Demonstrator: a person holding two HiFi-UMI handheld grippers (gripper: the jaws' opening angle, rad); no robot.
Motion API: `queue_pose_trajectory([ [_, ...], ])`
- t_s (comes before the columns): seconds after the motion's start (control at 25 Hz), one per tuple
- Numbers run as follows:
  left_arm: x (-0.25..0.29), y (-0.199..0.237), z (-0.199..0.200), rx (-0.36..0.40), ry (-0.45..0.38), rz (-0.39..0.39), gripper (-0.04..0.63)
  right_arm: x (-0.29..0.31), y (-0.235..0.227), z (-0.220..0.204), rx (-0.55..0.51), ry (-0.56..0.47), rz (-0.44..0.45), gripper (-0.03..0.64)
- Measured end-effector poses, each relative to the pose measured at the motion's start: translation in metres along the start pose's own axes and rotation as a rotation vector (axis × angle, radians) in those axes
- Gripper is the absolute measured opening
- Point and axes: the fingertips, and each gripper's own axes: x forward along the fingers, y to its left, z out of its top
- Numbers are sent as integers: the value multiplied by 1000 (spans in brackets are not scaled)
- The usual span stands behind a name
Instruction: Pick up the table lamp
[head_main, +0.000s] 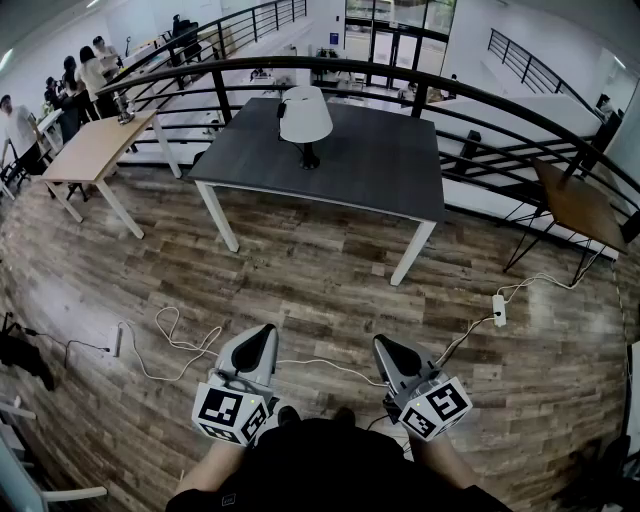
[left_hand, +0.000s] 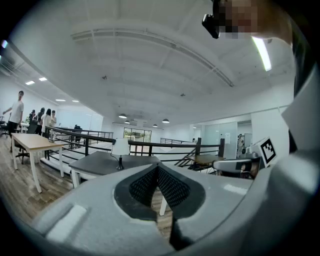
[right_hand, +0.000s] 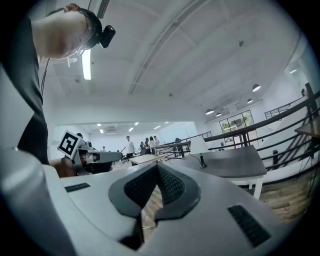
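Observation:
A table lamp (head_main: 305, 118) with a white shade and a dark foot stands near the far edge of a dark grey table (head_main: 380, 165). It is well ahead of both grippers, across a stretch of wooden floor. My left gripper (head_main: 265, 332) and my right gripper (head_main: 381, 343) are held low, close to my body, side by side and pointing towards the table. Both are shut with nothing between the jaws. In the left gripper view the lamp (left_hand: 120, 147) shows small above the closed jaws (left_hand: 157, 168). The right gripper view has the lamp (right_hand: 198, 145) right of its closed jaws (right_hand: 157, 167).
White cables (head_main: 180, 345) and a power strip (head_main: 498, 310) lie on the floor between me and the table. A black railing (head_main: 450, 85) curves behind the table. A light wooden table (head_main: 95, 150) with people (head_main: 20, 125) near it is at the left, and a brown table (head_main: 580, 205) at the right.

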Motion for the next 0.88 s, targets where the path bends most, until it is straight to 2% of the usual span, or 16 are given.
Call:
queue_pose_trajectory([
  [0.44,14,-20,0,4,2,23,5,-19,-19,0,24,5,33,12],
  [0.88,31,-14,1,-11,-18,100,5,-30,-47,2,46,21,79,14],
])
